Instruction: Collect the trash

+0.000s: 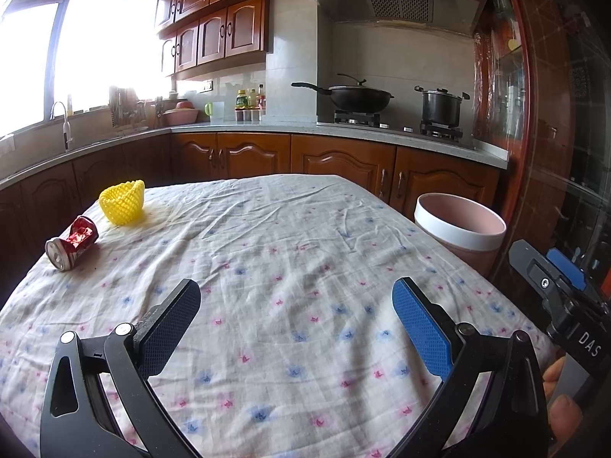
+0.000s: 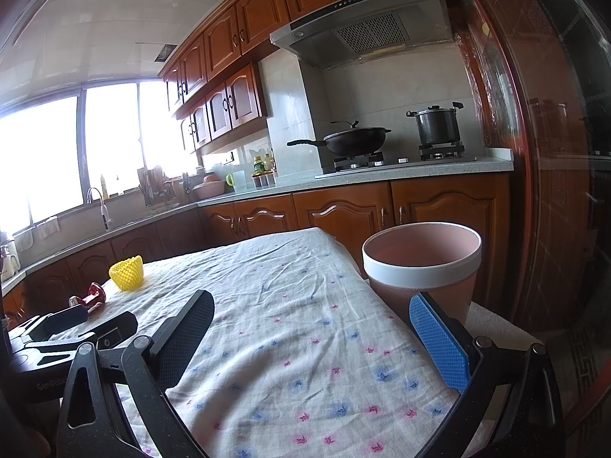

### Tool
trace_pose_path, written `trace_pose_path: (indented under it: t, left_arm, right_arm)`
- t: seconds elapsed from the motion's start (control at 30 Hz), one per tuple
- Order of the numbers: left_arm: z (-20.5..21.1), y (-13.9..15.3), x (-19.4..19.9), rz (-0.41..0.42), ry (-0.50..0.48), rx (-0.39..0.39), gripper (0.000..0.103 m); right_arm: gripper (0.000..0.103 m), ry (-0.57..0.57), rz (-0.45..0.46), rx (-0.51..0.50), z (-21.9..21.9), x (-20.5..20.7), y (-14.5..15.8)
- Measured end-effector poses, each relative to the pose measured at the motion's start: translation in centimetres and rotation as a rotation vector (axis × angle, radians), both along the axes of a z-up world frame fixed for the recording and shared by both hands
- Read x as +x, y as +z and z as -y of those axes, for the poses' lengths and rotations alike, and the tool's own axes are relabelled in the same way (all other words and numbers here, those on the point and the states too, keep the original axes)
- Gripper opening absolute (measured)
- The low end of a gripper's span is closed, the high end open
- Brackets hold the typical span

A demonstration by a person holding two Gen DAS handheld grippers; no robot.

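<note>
Left claw (image 1: 296, 318) spread, right claw (image 2: 311, 334) likewise

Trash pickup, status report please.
Left claw open, empty. Right claw open, empty. Crushed can and yellow foam net on tablecloth, untouched. Bin beside table; path clear.

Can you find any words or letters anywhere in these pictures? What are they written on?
"DAS" - white letters on the black body of the right gripper, seen at the edge of the left wrist view.
"GenRobo" - faint grey letters, cut off, on the black body of the left gripper, seen in the right wrist view.
The crushed red drink can and the green-labelled bottles on the counter: print too small or blurred to read.
</note>
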State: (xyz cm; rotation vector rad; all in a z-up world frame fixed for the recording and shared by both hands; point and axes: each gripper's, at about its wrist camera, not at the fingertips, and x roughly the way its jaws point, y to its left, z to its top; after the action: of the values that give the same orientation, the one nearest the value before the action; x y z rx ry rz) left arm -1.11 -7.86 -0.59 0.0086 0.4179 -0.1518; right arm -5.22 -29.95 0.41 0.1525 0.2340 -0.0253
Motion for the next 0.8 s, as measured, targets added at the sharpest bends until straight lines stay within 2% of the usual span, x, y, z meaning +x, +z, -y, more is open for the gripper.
trace_pose_path:
  t: [0.8]
  left_arm:
    - [-0.10,0.09,-0.16,-0.001,-0.004,0.000,0.103]
  right_arm:
    - [0.103,0.010,0.006,-0.002,-0.47,-0.01,0.46]
